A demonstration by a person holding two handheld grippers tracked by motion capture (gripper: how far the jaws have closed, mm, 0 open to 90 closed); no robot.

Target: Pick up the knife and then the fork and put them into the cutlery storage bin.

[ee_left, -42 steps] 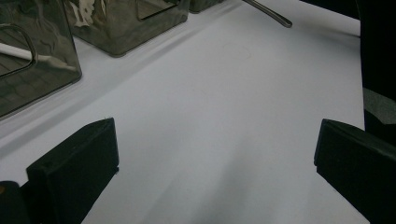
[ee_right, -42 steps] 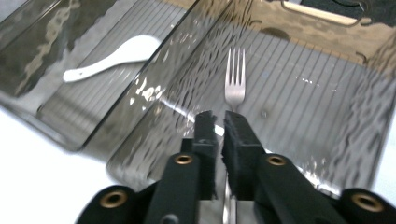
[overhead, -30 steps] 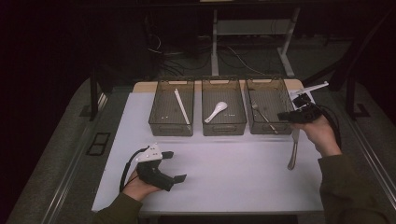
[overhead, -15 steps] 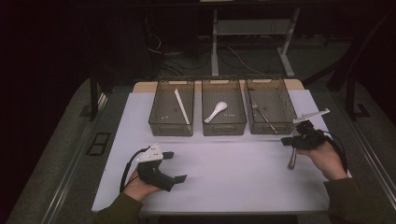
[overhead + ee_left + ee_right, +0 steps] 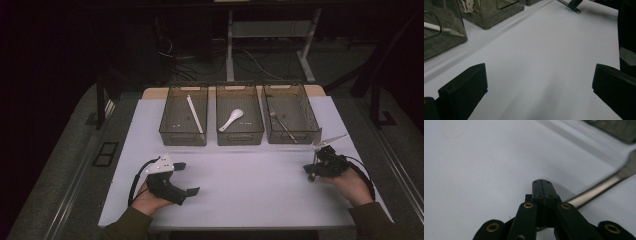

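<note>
Item 1: right gripper (image 5: 311,172), at 4 o'clock on the table (image 5: 250,195), held in the person's right hand (image 5: 352,186). Jaws pressed together on the handle of a metal utensil (image 5: 599,187); in the right gripper view the handle runs out from between the jaws toward 2 o'clock, low over the white surface. Which kind of utensil it is cannot be told.

Item 2: left gripper (image 5: 187,179), at 7 o'clock on the table, in the left hand (image 5: 147,200). Jaws spread wide, nothing between them; bare tabletop shows in the gap in the left gripper view.

Item 3: 3 clear bins in a row at 12 o'clock.
- Left bin (image 5: 170,131): 1 white stick (image 5: 194,113), lying lengthwise.
- Middle bin (image 5: 240,136): 1 white spoon (image 5: 232,119).
- Right bin (image 5: 310,125): 1 metal fork (image 5: 282,124).

Item 4: the utensil lies just at 5 o'clock of the right bin, outside it.
</note>
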